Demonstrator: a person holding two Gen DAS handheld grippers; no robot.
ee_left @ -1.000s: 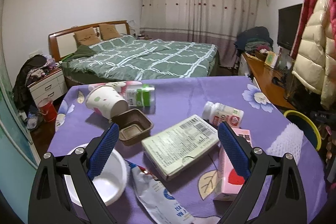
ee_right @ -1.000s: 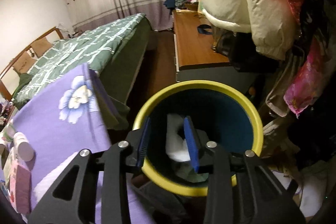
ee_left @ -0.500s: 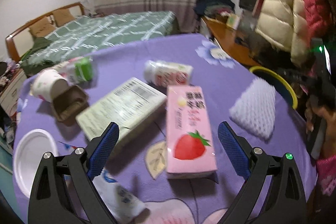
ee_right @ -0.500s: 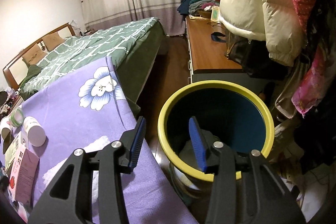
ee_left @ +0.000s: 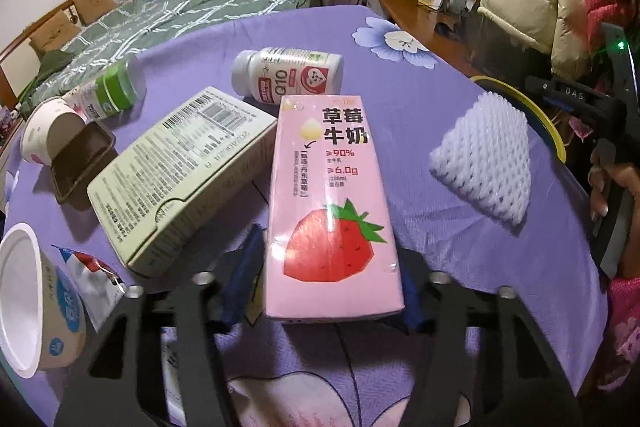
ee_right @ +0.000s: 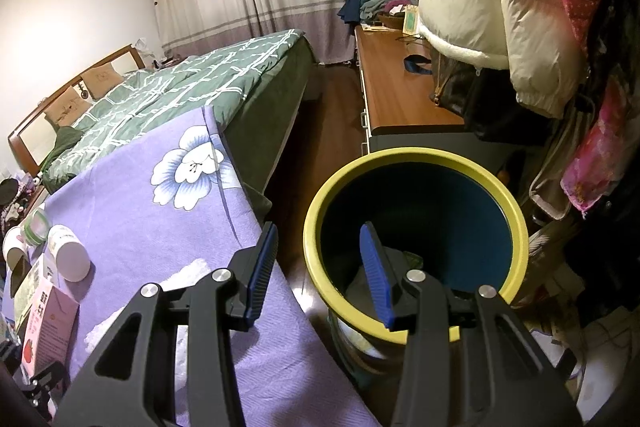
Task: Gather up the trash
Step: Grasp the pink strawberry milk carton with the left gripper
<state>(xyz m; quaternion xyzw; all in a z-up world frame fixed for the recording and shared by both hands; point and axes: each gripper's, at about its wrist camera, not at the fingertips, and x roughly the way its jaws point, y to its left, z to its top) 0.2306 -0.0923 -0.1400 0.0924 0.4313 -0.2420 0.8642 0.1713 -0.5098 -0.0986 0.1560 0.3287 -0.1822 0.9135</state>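
On the purple cloth (ee_left: 420,115), the left tool (ee_left: 324,291) clamps a glossy pink rectangular carton (ee_left: 330,203); right tool (ee_right: 320,267) gapes empty.

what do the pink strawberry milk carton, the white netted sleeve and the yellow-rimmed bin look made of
Pink strawberry milk carton: coated paperboard, likely; crisp folded edges, glossy print with glare streaks.

White netted sleeve: soft foam mesh, apparently; puffy diamond lattice, matte white.

Yellow-rimmed bin: probably molded plastic; smooth even rim, dark blue inner wall with a dull sheen.
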